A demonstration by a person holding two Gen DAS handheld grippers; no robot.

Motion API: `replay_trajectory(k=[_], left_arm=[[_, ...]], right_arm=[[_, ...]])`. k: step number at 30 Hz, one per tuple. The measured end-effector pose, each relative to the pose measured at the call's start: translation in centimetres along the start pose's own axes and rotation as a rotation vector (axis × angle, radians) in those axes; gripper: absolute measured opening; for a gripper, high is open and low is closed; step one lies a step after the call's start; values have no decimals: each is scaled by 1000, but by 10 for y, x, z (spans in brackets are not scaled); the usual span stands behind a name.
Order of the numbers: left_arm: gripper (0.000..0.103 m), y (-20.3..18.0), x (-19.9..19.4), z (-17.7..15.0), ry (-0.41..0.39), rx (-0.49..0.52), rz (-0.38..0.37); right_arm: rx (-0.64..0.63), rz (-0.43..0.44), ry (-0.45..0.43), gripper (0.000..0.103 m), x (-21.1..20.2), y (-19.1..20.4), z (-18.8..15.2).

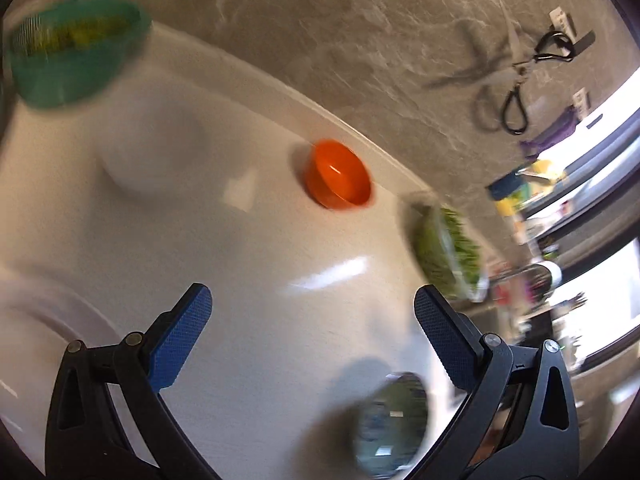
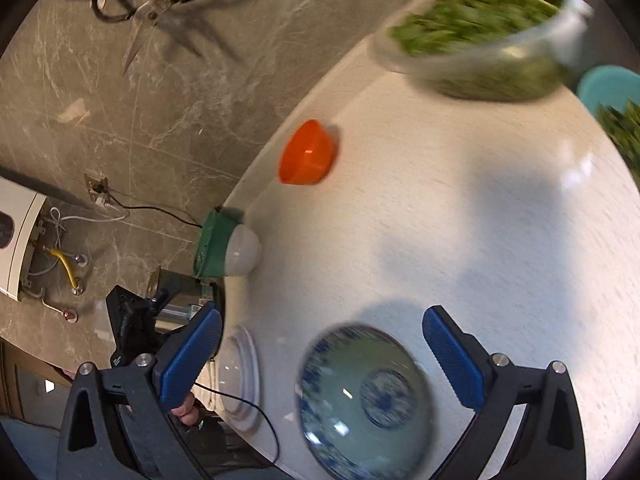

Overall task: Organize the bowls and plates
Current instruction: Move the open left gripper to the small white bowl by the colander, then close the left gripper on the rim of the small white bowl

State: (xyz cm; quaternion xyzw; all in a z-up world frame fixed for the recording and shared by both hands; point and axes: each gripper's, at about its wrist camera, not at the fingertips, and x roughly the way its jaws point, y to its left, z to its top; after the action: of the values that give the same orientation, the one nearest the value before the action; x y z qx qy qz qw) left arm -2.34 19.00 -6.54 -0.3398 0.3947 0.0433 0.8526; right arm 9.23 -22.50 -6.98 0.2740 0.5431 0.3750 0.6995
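A white, faintly speckled counter (image 2: 460,208) with a curved edge fills most of both views and shows soft shadows and bright glints of reflected light. Behind it rises a grey marble-patterned wall (image 1: 340,40) with pale veins. A pair of scissors (image 2: 152,16) with black handles hangs on this wall and casts a dark shadow. In the right wrist view, a wall socket (image 2: 98,192) holds a plug with a thin black cable (image 2: 160,210) running toward the counter edge. Farther left, a white appliance (image 2: 20,240) has hoses and a yellow pipe (image 2: 66,266) beneath it. In the left wrist view, bright blurred windows (image 1: 592,276) stand at the right.
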Motion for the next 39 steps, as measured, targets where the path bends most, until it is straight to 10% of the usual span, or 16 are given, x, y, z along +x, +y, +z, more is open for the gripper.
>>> replay_trajectory(k=[7,15,23,28,33,39], left_arm=[[103,61,-26,84,-33,134,364],[103,136,26,128,84,49,404],[100,173,63,139,151,33,360],[58,188,77,143,185,28,342],[48,186,90,138,225,46,319],[19,187,100,142,241,48,271]], right_arm=[[-211,-82,166,103,98,115,74],[-345,-125,397,103,269,200,104],[-373,-238,535,80,368,185,81],[-346,-256,553,68,390,174,83],[-345,-265,566,65,392,166,81],[-330,-248,590,28,398,162,79]])
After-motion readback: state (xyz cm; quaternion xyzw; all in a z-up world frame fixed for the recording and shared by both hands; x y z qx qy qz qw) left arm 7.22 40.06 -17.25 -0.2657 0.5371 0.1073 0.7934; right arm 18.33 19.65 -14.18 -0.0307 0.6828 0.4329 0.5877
